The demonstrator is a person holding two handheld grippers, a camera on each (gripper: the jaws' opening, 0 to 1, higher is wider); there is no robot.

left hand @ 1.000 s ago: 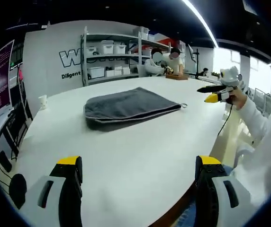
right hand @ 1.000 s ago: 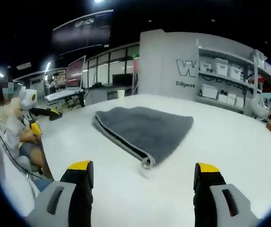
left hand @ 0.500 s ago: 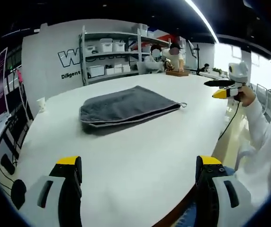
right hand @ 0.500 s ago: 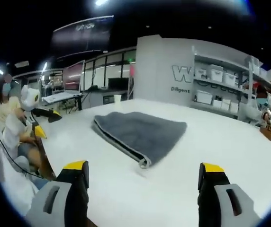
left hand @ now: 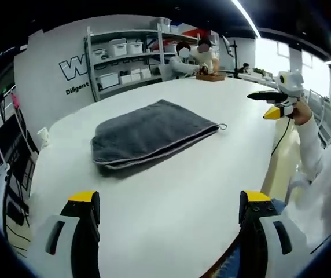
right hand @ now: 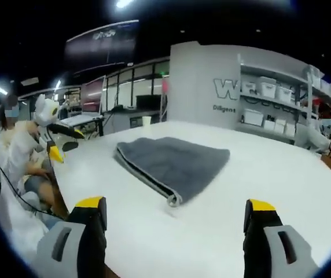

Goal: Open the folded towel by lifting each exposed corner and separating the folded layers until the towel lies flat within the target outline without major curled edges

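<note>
A folded grey towel (left hand: 148,134) lies on the white table (left hand: 171,197), its layered edge toward me and a small loop at its right corner. In the right gripper view the same towel (right hand: 174,164) shows its folded edge on the near left side. My left gripper (left hand: 168,200) is open above the table's near edge, well short of the towel. My right gripper (right hand: 175,207) is open too, apart from the towel's near corner. In the left gripper view the right gripper (left hand: 272,104) shows at far right, held over the table's edge. The left gripper (right hand: 58,139) appears at left in the right gripper view.
Shelves with white bins (left hand: 125,58) stand behind the table against a grey wall. Two people (left hand: 191,58) sit at the table's far end near a wooden object (left hand: 210,76). A small white cup (left hand: 43,136) stands at the table's left edge. The person's sleeve (left hand: 313,150) shows at right.
Both views have shifted slightly as the hands moved; the left view now looks down on the towel from somewhat higher. The towel has not moved, and both grippers stay open.
</note>
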